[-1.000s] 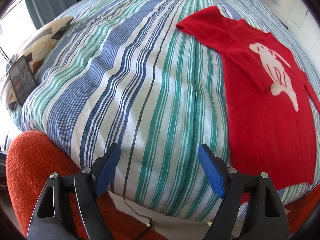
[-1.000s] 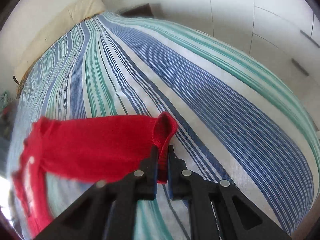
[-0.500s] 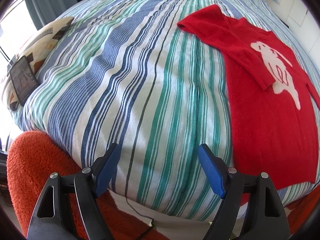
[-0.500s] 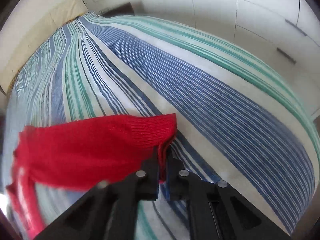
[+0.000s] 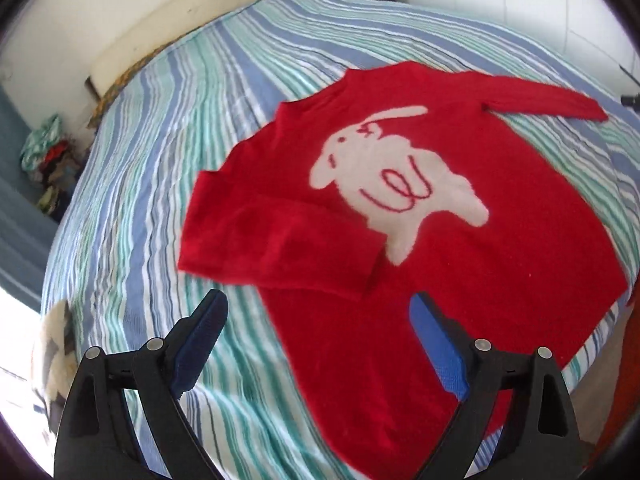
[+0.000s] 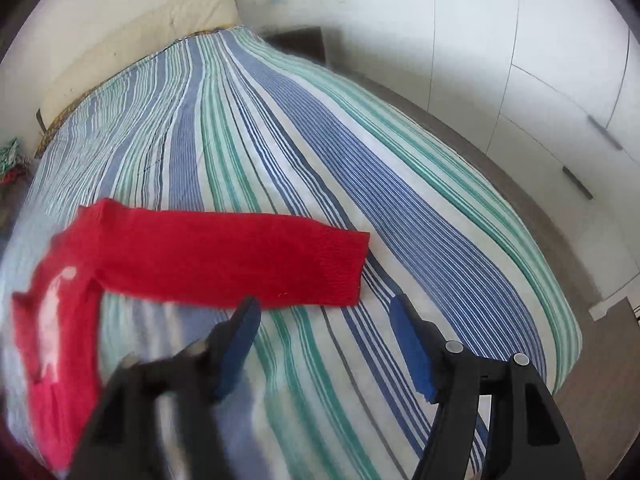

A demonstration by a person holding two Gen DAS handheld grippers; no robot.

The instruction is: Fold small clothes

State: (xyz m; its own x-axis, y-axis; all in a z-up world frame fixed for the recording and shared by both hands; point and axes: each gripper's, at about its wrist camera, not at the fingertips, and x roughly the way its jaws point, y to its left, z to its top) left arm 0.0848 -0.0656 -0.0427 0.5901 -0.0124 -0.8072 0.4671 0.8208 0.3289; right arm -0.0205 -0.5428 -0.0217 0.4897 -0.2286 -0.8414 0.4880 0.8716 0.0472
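A small red sweater (image 5: 460,264) with a white rabbit on its front lies flat on the striped bed (image 5: 168,128). Its left sleeve (image 5: 276,244) is folded across the lower chest. Its right sleeve (image 6: 224,256) lies stretched out sideways on the bed; the sweater body (image 6: 48,320) shows blurred at the left of the right wrist view. My left gripper (image 5: 320,316) is open and empty, just above the sweater's near left edge. My right gripper (image 6: 324,312) is open and empty, just in front of the right sleeve's cuff (image 6: 340,268).
A cream headboard cushion (image 5: 192,16) runs along the far end of the bed. White cupboard doors (image 6: 540,80) stand to the right. A pile of clothes (image 5: 44,160) lies on the floor at the left. The bed's right edge (image 6: 568,320) drops to a grey floor.
My right gripper opened and let go of the right sleeve cuff, which now lies flat on the bed. My left gripper swung right, over the sweater, still open.
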